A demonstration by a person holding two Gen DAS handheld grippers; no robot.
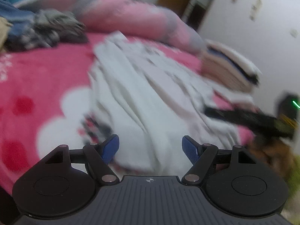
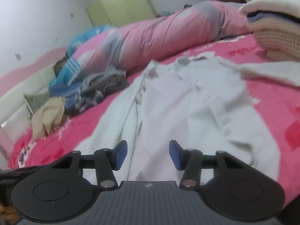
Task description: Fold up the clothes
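A white garment (image 2: pixel 168 101) lies spread and rumpled across the middle of the bed (image 2: pixel 277 112), on its bright pink blanket with white and red shapes. The garment's near end runs under both grippers; its far end, with what looks like a collar or waistband, points toward the rolled pink quilt (image 2: pixel 150 35) lying along the bed's far edge.

The left gripper (image 1: pixel 150 148) is spread wide, its blue pads apart and empty, hovering over the garment's near folds. The left wrist view is blurred, so whether the pads touch the cloth cannot be told. The right gripper (image 2: pixel 148 154) is likewise spread, nothing between its blue pads, above the garment's near end. In the left wrist view the right gripper shows as a dark blurred shape at the bed's right edge.

A stack of folded clothes (image 2: pixel 277 30), cream knit under blue and white layers, sits toward the bed's far right corner, just beside the garment's edge. A pile of unfolded clothes (image 2: pixel 78 86), blue, grey and beige, lies toward the bed's far left, well apart from the white garment, against the quilt.
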